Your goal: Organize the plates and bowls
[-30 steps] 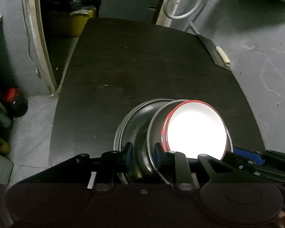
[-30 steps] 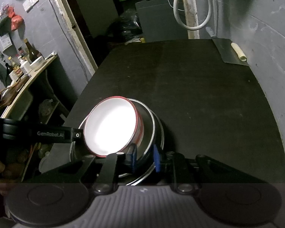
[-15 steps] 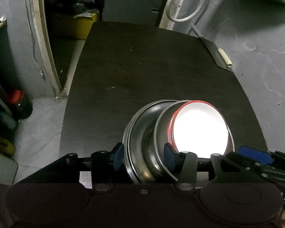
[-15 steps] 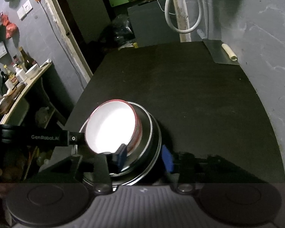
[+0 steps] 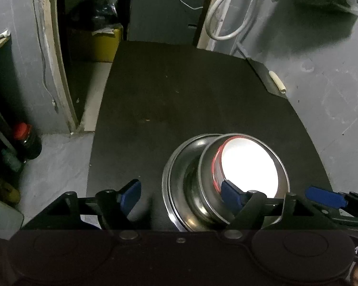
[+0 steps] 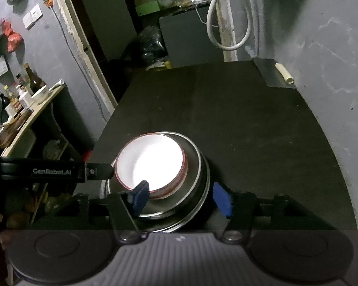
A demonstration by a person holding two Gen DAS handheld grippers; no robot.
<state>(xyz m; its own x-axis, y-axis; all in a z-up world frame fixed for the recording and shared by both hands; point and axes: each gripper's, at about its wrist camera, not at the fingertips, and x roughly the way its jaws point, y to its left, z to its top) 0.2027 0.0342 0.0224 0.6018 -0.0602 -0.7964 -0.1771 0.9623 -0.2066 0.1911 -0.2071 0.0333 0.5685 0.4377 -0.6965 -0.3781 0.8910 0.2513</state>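
Stacking looks finished: we have the red-rimmed white bowl [image 5: 248, 166] nested in the steel bowl [image 5: 204, 190] on the steel plate [image 5: 173, 183], near the black table's [image 5: 191, 100] front edge. Our left gripper [image 5: 181, 194] and right gripper [image 6: 182, 196] gape wide, holding nothing. Next we probably back both away cleanly. Only the right view shows the side shelf [image 6: 35, 102] with bottles.

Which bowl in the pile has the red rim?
The white bowl on top, nested innermost. The steel bowl holding it and the wide steel plate underneath are plain shiny metal, with no colour.
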